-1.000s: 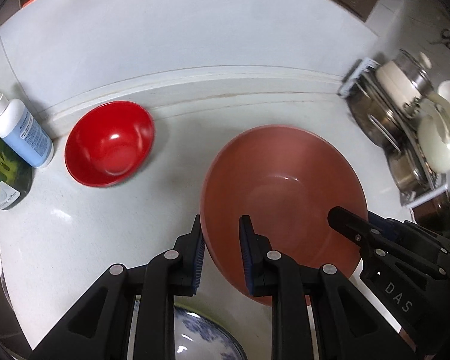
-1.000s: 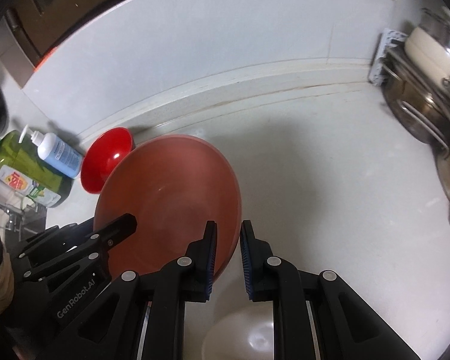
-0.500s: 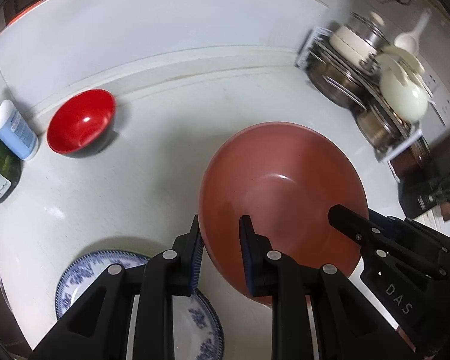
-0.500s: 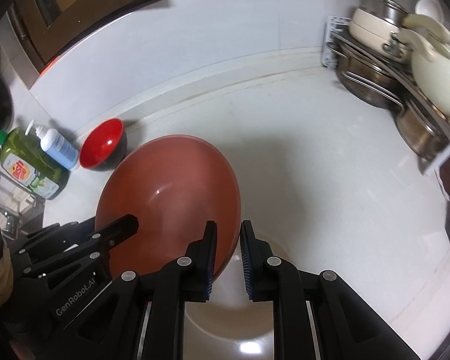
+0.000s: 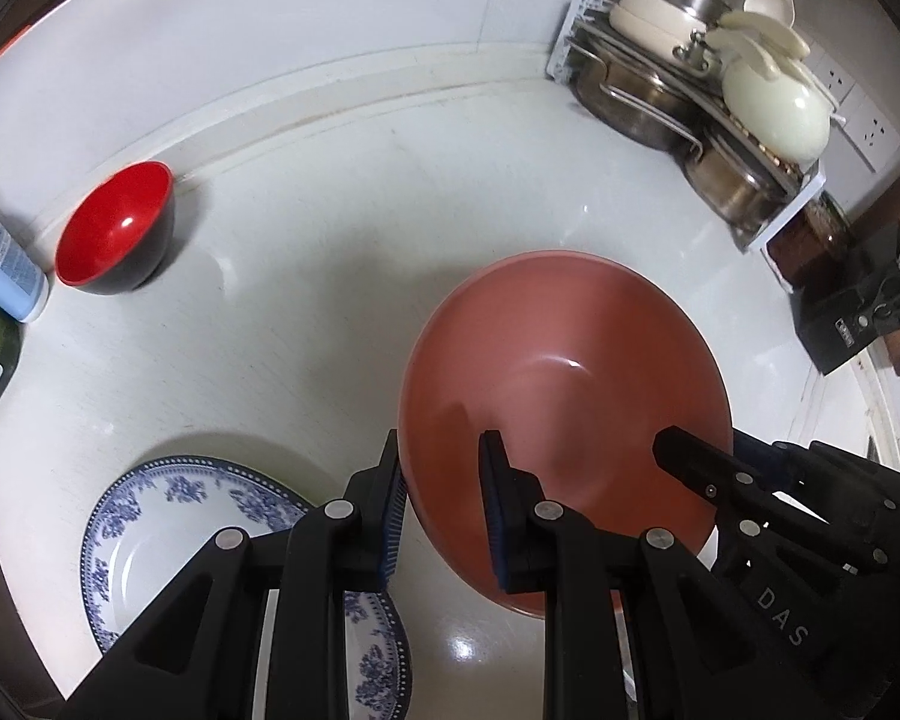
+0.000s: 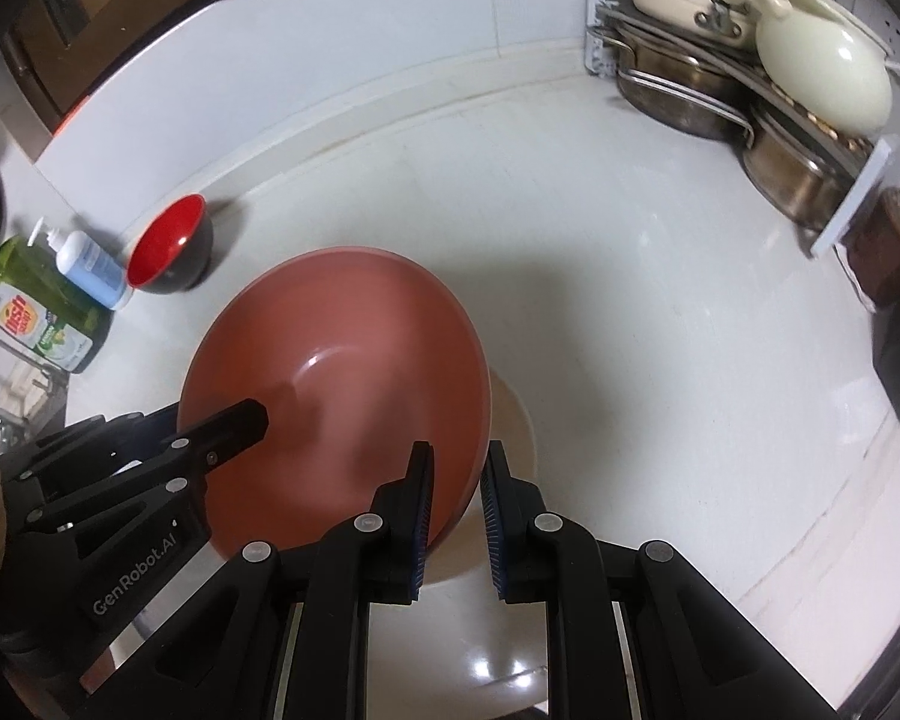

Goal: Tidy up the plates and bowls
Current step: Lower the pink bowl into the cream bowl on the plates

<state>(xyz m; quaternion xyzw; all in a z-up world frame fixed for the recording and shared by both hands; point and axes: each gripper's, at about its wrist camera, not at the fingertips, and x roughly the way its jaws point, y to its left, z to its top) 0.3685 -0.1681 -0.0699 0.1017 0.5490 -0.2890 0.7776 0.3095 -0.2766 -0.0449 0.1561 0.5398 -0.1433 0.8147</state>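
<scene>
Pink bowl [image 5: 561, 420]: rim clamped by left gripper [image 5: 441, 510] and right gripper [image 6: 455, 516]; uneven lowering risks slipping, chipping the plate [image 6: 510, 546] beneath.

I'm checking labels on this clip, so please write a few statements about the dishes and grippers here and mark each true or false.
1. Both grippers grip the rim of the pink bowl, the left gripper on one side, the right gripper on the other. True.
2. The red bowl sits inside the pink bowl. False: it stands apart on the counter, near the back edge beside the white pump bottle.
3. A blue-patterned plate lies on the counter under the left gripper. True.
4. The pot rack is empty. False: it holds metal pots and a cream-coloured lidded pot.
5. The pink bowl is full of food. False: it is empty.
</scene>
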